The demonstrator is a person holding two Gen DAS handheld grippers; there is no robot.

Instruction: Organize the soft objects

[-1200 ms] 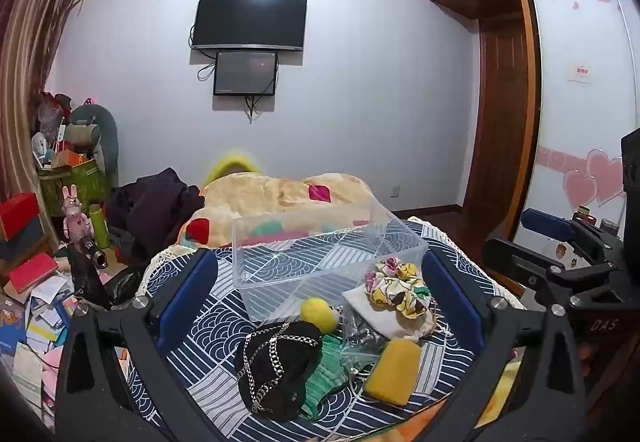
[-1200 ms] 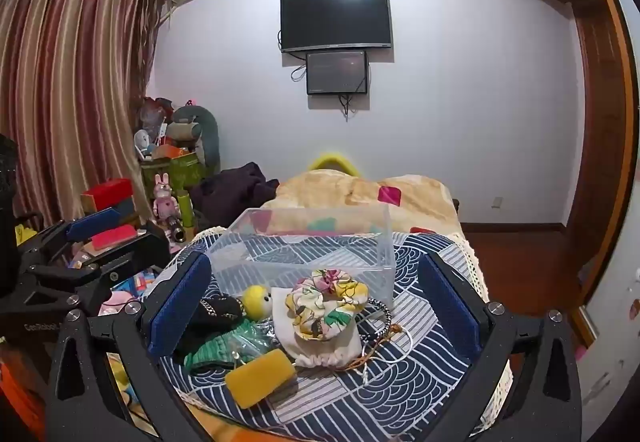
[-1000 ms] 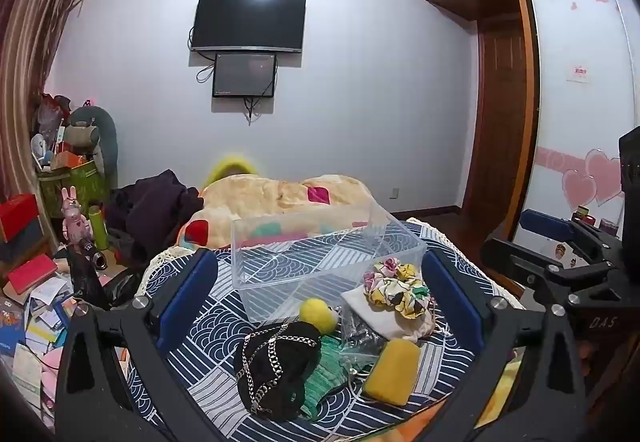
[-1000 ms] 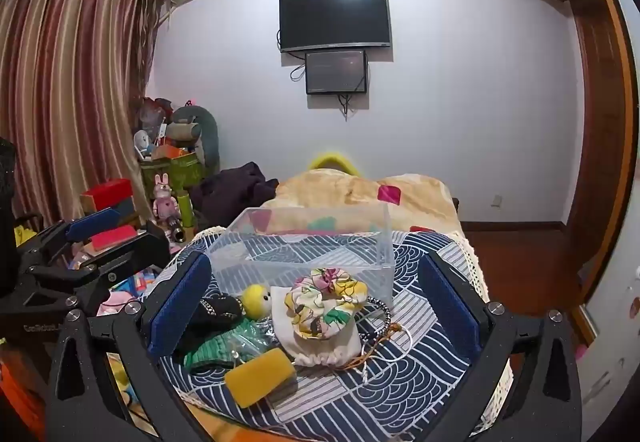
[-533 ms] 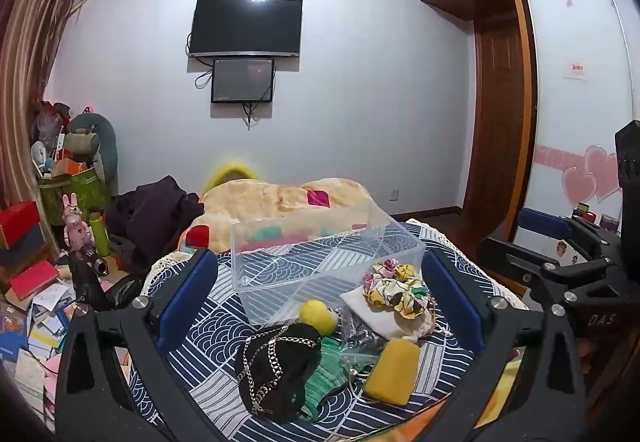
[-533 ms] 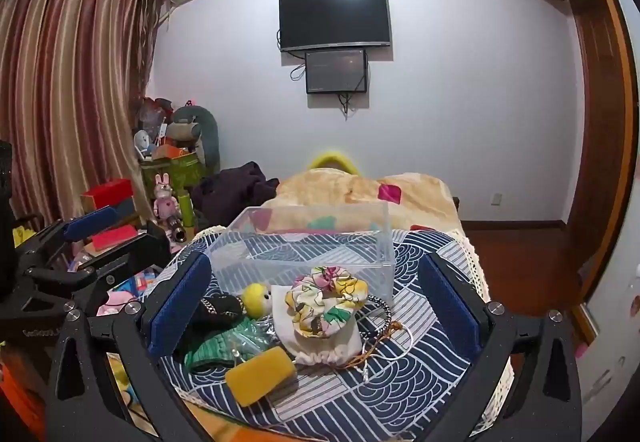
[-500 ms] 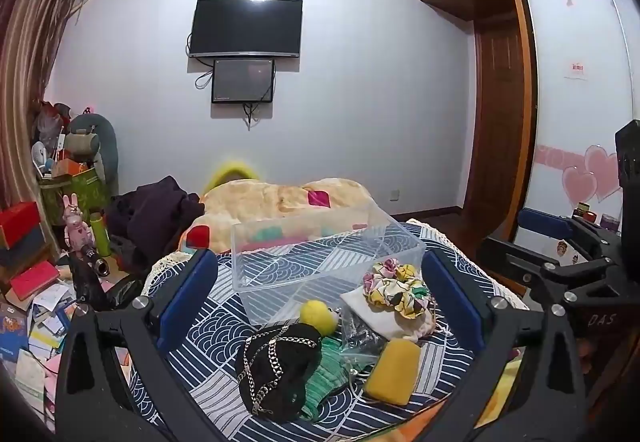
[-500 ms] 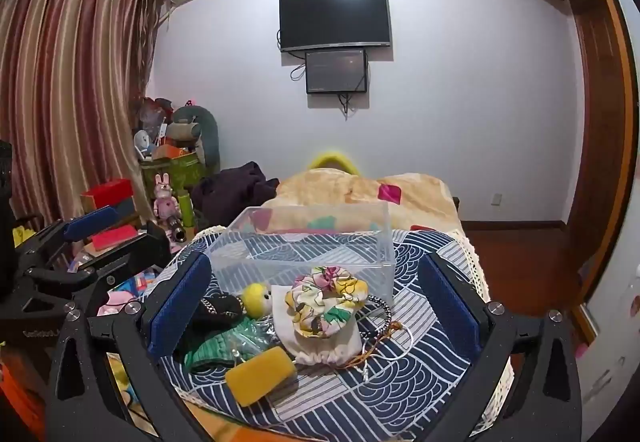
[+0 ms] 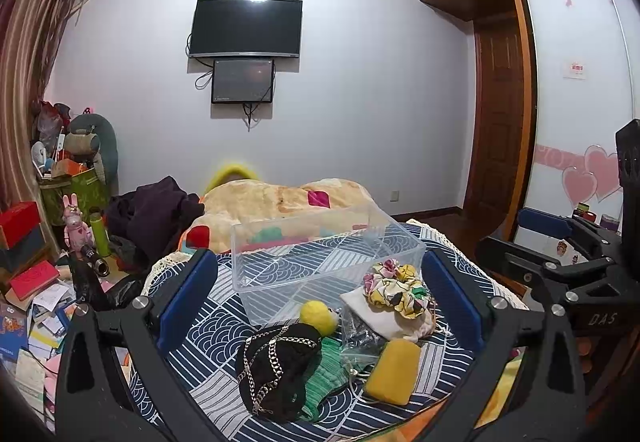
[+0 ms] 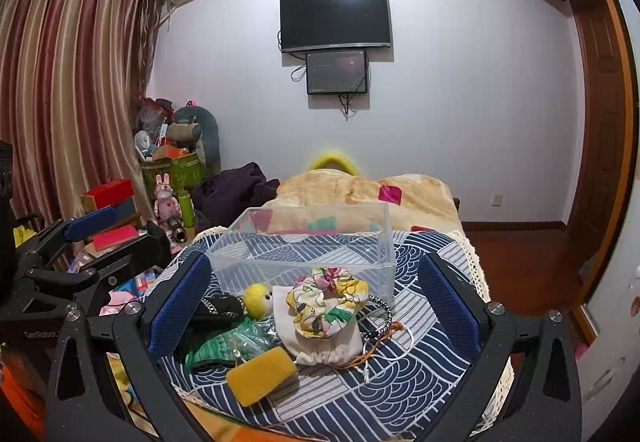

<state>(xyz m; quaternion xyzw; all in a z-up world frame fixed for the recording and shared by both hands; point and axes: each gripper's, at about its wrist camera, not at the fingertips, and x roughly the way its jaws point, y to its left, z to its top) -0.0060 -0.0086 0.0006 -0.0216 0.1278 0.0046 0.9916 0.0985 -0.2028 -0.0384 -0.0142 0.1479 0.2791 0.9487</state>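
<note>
Home bedroom: blanket-covered bed [image 9: 280, 201], wall-mounted TV [image 9: 246, 27], striped curtains [image 10: 68, 81].

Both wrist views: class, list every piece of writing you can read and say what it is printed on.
"DAS": on the black frame of the right claw, seen from the left wrist.
Pale lettering on the black frame of the left claw: too blurred to read.
Red-and-white notice on the white wardrobe door: too small to read.

A patterned cloth-covered table [image 10: 420, 398] carries a clear box [image 10: 308, 246] and soft items.
</note>
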